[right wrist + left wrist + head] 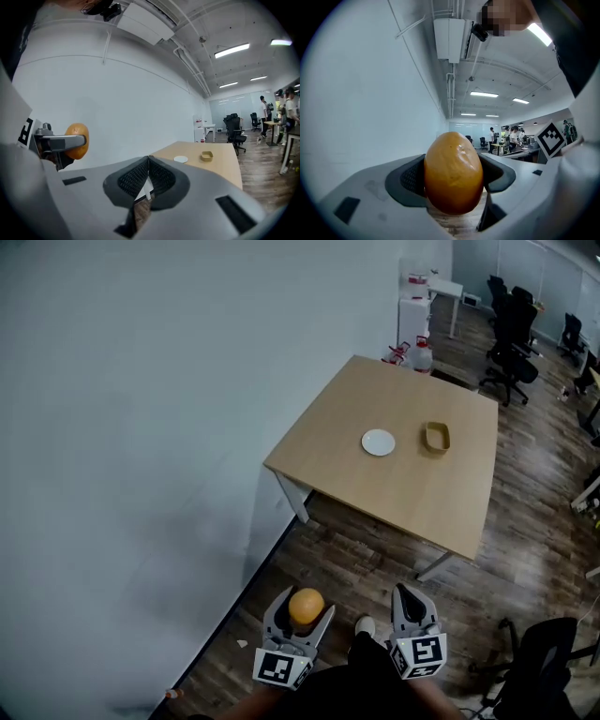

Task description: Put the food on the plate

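Observation:
My left gripper (302,613) is shut on an orange, egg-shaped piece of food (306,606), which fills the middle of the left gripper view (453,172) between the dark pads. From the right gripper view the same food (77,140) shows at far left. My right gripper (410,600) is shut with nothing in it, its pads (161,178) pressed together. Both are held over the floor, well short of the table. A small white plate (379,442) lies near the middle of the wooden table (347,427); it also shows far off in the right gripper view (180,159).
A tan shallow tray (436,437) sits right of the plate. A white wall (141,427) runs along the left. Black office chairs (511,338) stand beyond the table, another chair (544,657) at lower right. Water bottles (422,354) stand at the table's far corner.

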### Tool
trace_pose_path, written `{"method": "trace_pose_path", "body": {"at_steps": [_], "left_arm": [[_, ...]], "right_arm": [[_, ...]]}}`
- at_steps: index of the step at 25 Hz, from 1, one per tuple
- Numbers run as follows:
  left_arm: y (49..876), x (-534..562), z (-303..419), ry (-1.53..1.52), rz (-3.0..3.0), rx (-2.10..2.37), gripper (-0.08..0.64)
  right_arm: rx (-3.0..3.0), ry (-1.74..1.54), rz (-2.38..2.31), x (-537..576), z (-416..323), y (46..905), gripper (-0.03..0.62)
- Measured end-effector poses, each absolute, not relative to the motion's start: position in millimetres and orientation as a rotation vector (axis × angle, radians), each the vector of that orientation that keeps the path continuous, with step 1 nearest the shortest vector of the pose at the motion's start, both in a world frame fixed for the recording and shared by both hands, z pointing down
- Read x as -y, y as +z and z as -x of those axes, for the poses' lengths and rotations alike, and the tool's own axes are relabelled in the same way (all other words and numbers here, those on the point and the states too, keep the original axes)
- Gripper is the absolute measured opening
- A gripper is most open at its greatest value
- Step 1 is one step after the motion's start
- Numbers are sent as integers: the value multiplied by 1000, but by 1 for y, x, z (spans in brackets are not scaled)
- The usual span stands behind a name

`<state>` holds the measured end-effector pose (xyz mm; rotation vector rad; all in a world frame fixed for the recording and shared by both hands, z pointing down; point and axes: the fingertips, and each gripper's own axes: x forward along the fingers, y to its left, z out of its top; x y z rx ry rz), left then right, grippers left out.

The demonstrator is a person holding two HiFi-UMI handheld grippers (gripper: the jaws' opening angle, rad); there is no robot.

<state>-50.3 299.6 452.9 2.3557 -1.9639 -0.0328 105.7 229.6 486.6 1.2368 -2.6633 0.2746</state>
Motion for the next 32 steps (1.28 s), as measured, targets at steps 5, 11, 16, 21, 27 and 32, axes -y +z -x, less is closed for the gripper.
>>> {"method": "trace_pose_path", "body": {"at_steps": [5,11,16,21,27,32], "left_arm": [[453,-224,39,-18,-2337,1969,321],[462,-172,31,-18,-2261,1966,321],[475,-142,17,-7,-2217,1920,321],[468,-127,4,-25,-2252,1895,321],[471,-90,0,-46,-2308,1846,321],[489,-57,3,3,-2358,1750,321]], "right_arm": [[2673,309,-1233,-172,-121,494,60],[2696,344,-1235,-123,-136,499,60],[2683,414,-1238,-98,-149,507,60],[2681,413,-1237,-97,-152,504,60],[2655,372,-1270,-70,-154,506,60],[2612,378,-1322,-43,-153,510,60]]}}
